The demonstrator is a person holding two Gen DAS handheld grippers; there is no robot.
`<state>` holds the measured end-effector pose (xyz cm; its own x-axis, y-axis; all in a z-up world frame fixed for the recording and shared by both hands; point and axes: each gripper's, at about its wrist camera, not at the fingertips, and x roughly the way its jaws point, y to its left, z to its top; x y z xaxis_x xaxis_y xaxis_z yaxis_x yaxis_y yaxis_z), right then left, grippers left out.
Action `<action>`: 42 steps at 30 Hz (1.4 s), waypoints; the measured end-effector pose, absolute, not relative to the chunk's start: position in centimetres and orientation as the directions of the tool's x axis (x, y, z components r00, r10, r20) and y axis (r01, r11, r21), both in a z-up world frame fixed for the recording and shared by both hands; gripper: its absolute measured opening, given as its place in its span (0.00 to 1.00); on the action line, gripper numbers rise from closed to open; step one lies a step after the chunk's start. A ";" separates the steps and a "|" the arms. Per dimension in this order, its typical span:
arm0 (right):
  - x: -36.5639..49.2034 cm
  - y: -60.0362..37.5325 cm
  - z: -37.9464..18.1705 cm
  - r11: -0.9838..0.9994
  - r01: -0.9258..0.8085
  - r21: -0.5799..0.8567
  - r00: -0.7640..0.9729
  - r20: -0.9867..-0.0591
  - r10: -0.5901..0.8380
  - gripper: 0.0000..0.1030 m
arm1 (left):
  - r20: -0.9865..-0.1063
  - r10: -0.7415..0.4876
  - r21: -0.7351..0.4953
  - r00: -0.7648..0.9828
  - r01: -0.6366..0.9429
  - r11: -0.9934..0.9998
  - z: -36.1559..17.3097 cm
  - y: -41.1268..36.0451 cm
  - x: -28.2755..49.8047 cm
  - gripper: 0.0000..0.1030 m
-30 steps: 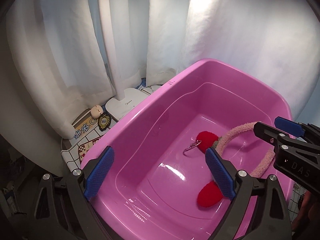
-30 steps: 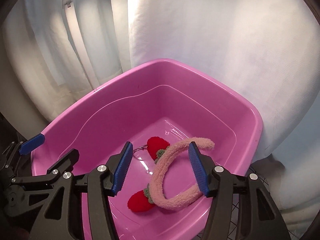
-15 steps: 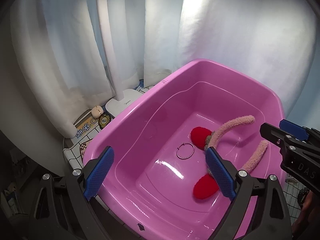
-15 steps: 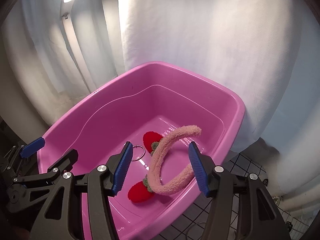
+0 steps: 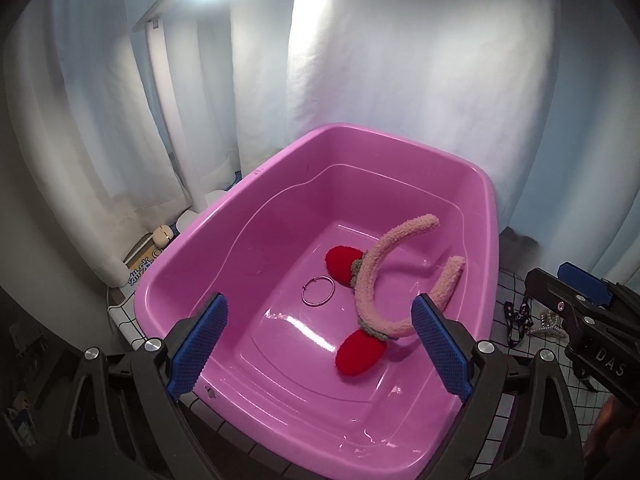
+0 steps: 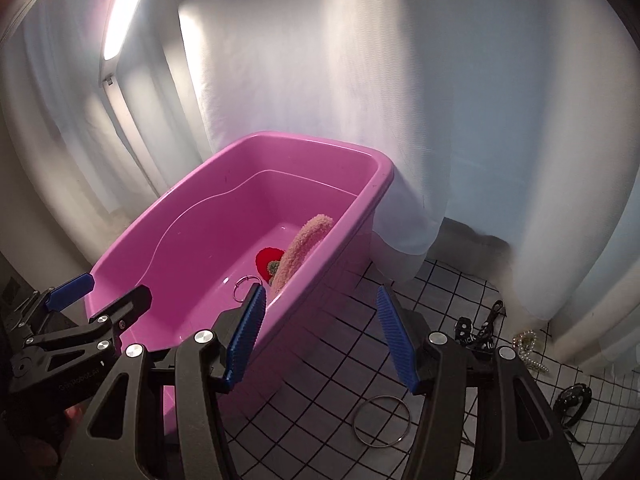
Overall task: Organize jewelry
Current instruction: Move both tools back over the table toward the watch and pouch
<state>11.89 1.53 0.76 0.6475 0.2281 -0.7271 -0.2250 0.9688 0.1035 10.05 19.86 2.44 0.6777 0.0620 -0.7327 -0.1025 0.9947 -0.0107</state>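
The left gripper [image 5: 320, 340] hangs over the near end of the pink tub [image 5: 240, 200], its jaws spread wide with nothing between the blue pads. Beyond its fingertips, on the tub floor, lies a thin silver ring [image 5: 318, 291], and just right of that a fuzzy pink headband [image 5: 372, 276] with red pom-poms [image 5: 358, 352], one end propped against the far wall. The right gripper [image 6: 322, 340] is beside the tub over the checked cloth [image 6: 320, 380], jaws parted and empty. Just below its right finger lies a larger metal hoop [image 6: 382, 421]; further right lie a black printed ribbon [image 6: 478, 336] and a pearl strand [image 6: 528, 346].
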 end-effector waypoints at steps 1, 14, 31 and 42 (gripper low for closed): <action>11.2 0.5 0.8 0.973 -0.206 0.102 0.653 -0.727 0.214 0.54 | -0.727 0.046 -0.016 0.685 -0.084 0.996 2.7 19.1 9.8 0.91; 2.0 -13.2 -0.2 0.990 0.118 0.077 0.656 -0.754 -0.019 0.66 | -0.748 -0.171 -0.076 0.642 0.174 0.982 2.2 9.3 7.0 0.94; -3.1 -24.4 -7.2 0.964 0.264 0.018 0.524 -0.842 -0.128 0.66 | -0.847 -0.192 -0.092 0.496 0.218 0.971 -5.3 0.4 3.8 0.94; -1.5 -28.7 -11.4 0.982 0.180 0.050 0.512 -0.858 -0.050 0.66 | -0.908 -0.143 -0.085 0.393 0.160 0.983 -10.7 -4.3 -1.0 0.94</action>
<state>-1.51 -28.74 -11.43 0.5120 -0.0503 -0.8575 0.1804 0.9823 0.0501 -1.04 -4.27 -10.75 0.3930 -0.1428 -0.9084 0.1602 0.9834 -0.0853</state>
